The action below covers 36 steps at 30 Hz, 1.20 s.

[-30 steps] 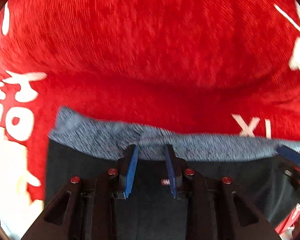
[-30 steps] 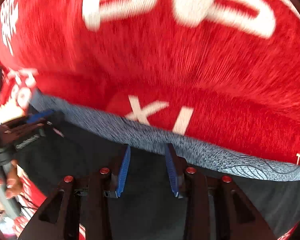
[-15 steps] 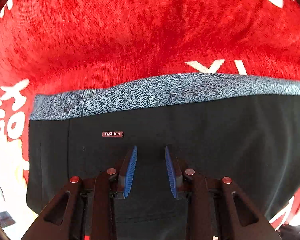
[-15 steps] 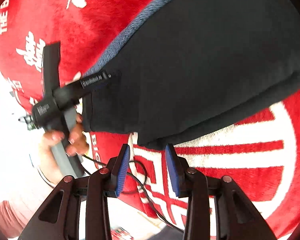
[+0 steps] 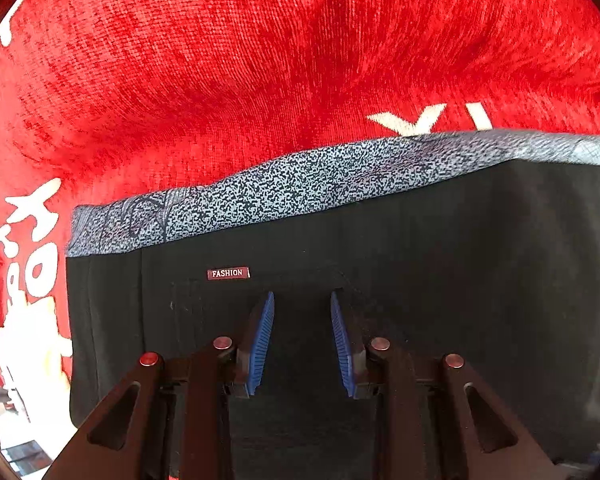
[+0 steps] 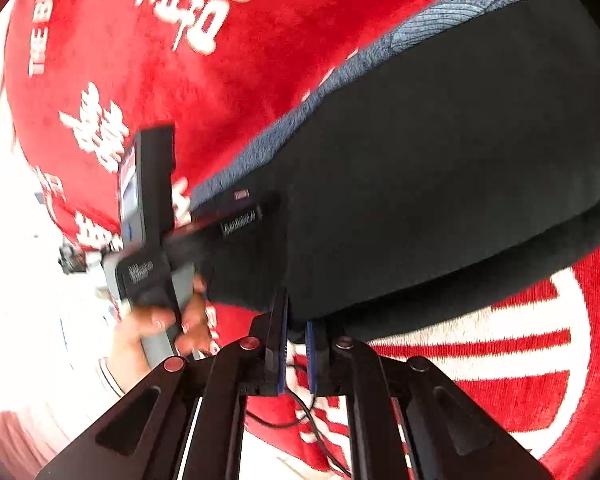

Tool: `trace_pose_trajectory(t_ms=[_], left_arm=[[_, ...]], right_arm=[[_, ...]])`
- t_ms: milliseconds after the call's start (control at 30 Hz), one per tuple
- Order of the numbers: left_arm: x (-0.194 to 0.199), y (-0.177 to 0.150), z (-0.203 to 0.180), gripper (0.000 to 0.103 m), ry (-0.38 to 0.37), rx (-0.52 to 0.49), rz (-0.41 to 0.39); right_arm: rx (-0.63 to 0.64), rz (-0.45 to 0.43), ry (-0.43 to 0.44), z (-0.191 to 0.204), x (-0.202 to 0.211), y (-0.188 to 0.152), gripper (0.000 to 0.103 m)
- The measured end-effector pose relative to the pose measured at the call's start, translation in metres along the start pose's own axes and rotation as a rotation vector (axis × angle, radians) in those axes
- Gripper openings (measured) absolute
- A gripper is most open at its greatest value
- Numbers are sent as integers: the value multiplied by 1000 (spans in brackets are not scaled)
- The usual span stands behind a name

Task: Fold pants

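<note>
Pants (image 5: 420, 280) lie on red blanket (image 5: 240, 80); right gripper (image 6: 296, 326) clamped on their edge; left gripper (image 5: 302, 300) apart.

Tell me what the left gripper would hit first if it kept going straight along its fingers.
Most likely the black pants: the left gripper points steeply down at that fabric, just below the FASHION label. How close it already is cannot be told.

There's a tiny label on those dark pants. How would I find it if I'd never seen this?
Start at the red blanket with white lettering, then the black pants lying on it. Just below their speckled blue-grey waistband sits the small dark-red tag, the only patch bearing the white word FASHION.
</note>
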<state>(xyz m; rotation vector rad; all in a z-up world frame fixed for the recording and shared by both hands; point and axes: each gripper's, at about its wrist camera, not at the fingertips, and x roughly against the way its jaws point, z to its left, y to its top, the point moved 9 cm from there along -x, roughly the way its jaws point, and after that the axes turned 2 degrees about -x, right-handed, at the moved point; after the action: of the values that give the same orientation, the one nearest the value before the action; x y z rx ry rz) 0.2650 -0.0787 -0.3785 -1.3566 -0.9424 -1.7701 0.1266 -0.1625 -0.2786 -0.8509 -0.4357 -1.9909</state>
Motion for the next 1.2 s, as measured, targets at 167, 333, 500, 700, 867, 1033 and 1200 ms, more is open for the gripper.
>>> trace_pose_trajectory(t_ms=[167, 333, 500, 700, 867, 1033, 1200], left_arm=[[15, -9, -13, 32, 2, -29, 21], [51, 5, -58, 32, -83, -50, -26], [45, 11, -125, 32, -84, -124, -18], [47, 9, -123, 57, 27, -125, -16], [72, 20, -130, 57, 24, -71, -26], [89, 45, -203, 57, -40, -56, -58], [72, 76, -266, 57, -47, -33, -70]], right_arm=[[-167, 78, -38, -44, -1, -20, 24], [-59, -59, -192, -74, 78, 17, 30], [-39, -185, -374, -123, 124, 92, 30], [-146, -361, -548, -174, 201, 126, 29], [-230, -454, -677, -229, 270, 142, 53], [-184, -422, -624, -254, 283, 181, 19], [0, -287, -492, -232, 239, 214, 16]])
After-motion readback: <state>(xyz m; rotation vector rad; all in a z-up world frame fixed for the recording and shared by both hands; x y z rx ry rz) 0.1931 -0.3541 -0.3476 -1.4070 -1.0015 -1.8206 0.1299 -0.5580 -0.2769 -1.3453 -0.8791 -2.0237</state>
